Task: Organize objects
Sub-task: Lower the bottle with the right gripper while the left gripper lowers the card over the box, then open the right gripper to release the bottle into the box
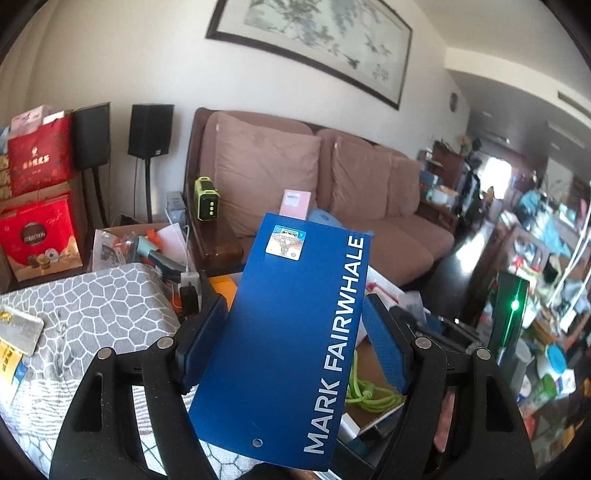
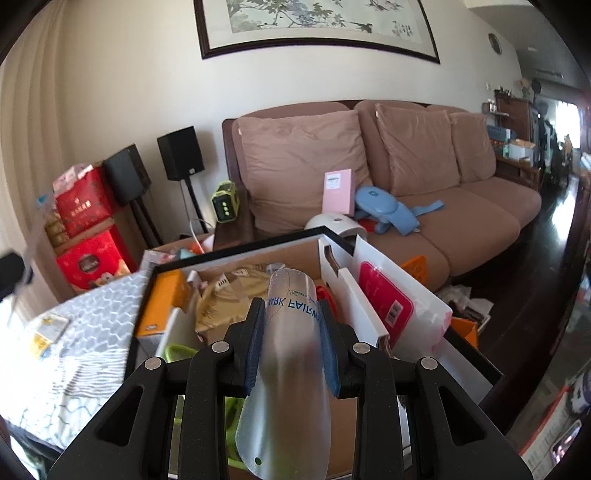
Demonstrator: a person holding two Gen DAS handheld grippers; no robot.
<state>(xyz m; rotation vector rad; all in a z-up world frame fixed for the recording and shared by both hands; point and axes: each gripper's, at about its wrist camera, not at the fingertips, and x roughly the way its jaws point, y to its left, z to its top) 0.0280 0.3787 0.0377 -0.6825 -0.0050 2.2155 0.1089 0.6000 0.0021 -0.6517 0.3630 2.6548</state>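
Blue rubber pads lined the left gripper (image 1: pixel 295 347), whose fingers (image 1: pixel 201 343) stood wide and pressed on the two long edges of a blue card (image 1: pixel 291 332) printed with white lettering. The card bowed a little between them and tilted up toward the sofa, a small sticker (image 1: pixel 286 240) near its far end. The right gripper (image 2: pixel 291 343) had its fingers (image 2: pixel 255 354) drawn in much closer, clamped on a clear plastic sheet (image 2: pixel 286 369) curved into an arch, with mirrored blue lettering showing through it.

Under the right gripper sat an open cardboard box (image 2: pixel 325 251) with a black rim, crowded with an orange carton (image 2: pixel 162 299), tan paper packing (image 2: pixel 225 299) and a white sleeve with a pink panel (image 2: pixel 384 291). The clear sheet hung over the middle of this box. Left of the box lay a grey and white patterned cloth (image 2: pixel 92 317) covering the surface, with a few small packets (image 2: pixel 48 328) on it.

Behind stood a brown sofa (image 2: pixel 461 221) with three cushions, and on its seat were a pink box (image 2: pixel 338 192), a light blue padded thing (image 2: pixel 384 210) and a white domed device (image 2: pixel 336 225). A green and black unit (image 2: pixel 225 205) rested on the dark side stand by the sofa arm. Two black speakers (image 2: pixel 181 153) on stands and red gift bags (image 2: pixel 85 206) filled the left corner, and a framed painting (image 2: pixel 317 22) hung on the white wall. Dark glossy floor (image 2: pixel 554 229) ran off to the right.
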